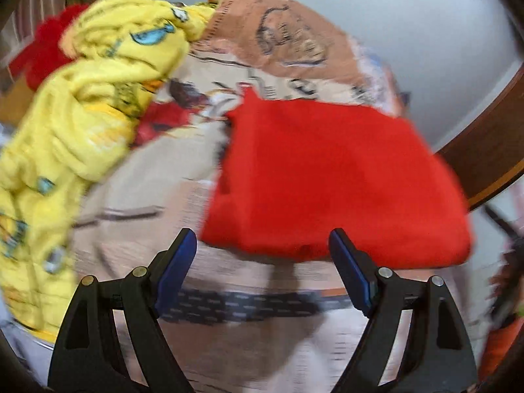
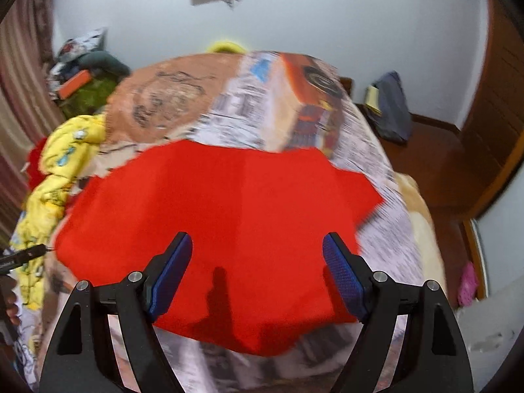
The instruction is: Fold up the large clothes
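Two grippers are in play, and both stand with their fingers spread wide and nothing between them. Our left gripper [image 1: 262, 255] hovers over the near edge of the red garment [image 1: 330, 177], with its right pad just over that edge and its left pad over bare bedspread [image 1: 144, 196]. Our right gripper [image 2: 257, 258] hangs above the near middle of the same red cloth [image 2: 222, 209].

The garment lies spread on the bed, right of a crumpled yellow garment [image 1: 85, 104], which stays apart from it. In the right wrist view the cloth looks broad and fairly flat, with uneven corners at the far right and a near edge draping toward us. Both views are smeared, so we cannot read seams or sleeves.

We judge the step in hand to be taking hold for the next fold. To do it well, we should lower each gripper onto the near edge at well-separated points, pinch only the red cloth and not the bedspread beneath, then lift evenly so the fold line stays straight. We should carry the edge toward the far side without dragging the yellow pile along.
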